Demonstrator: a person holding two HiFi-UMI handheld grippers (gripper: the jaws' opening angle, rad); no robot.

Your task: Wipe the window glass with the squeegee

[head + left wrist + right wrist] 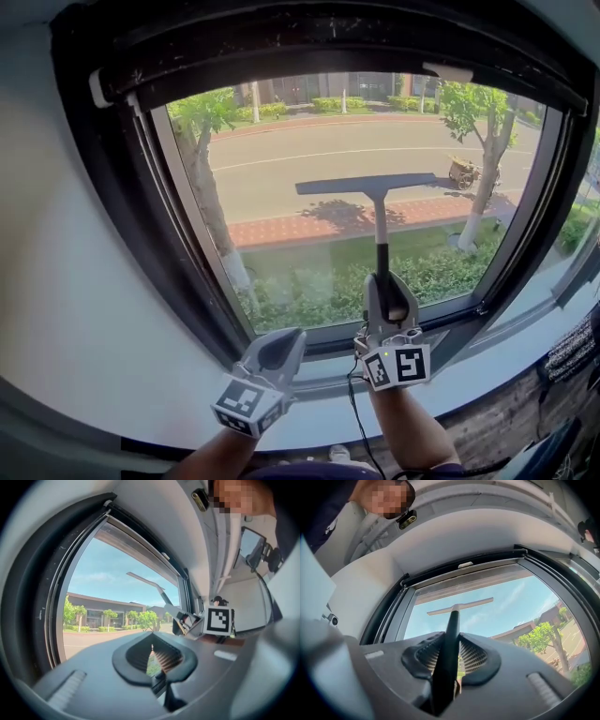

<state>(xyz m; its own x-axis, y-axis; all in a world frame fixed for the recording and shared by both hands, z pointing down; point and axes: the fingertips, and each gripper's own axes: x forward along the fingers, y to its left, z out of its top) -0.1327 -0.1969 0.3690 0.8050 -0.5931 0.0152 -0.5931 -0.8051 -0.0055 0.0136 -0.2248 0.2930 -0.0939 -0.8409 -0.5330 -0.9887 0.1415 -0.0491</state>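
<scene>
Clamping squeegee [381, 214] handle, right hand-held gripper [382, 277] sits below.

— What colours there?
— My squeegee [378, 192] is black, blade dark grey. My right gripper [386, 280] and left gripper [284, 337] are pale grey, each cube [398, 365] checked in black-and-white squares.
— The window frame [103, 216]?
— Black, beside a white wall [56, 309].

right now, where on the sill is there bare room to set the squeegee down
The white sill is bare left of the left tool, and right of the right tool holding the squeegee, up to the dark patterned thing at the edge. Crowded in the middle: both tools and a cable.
</scene>
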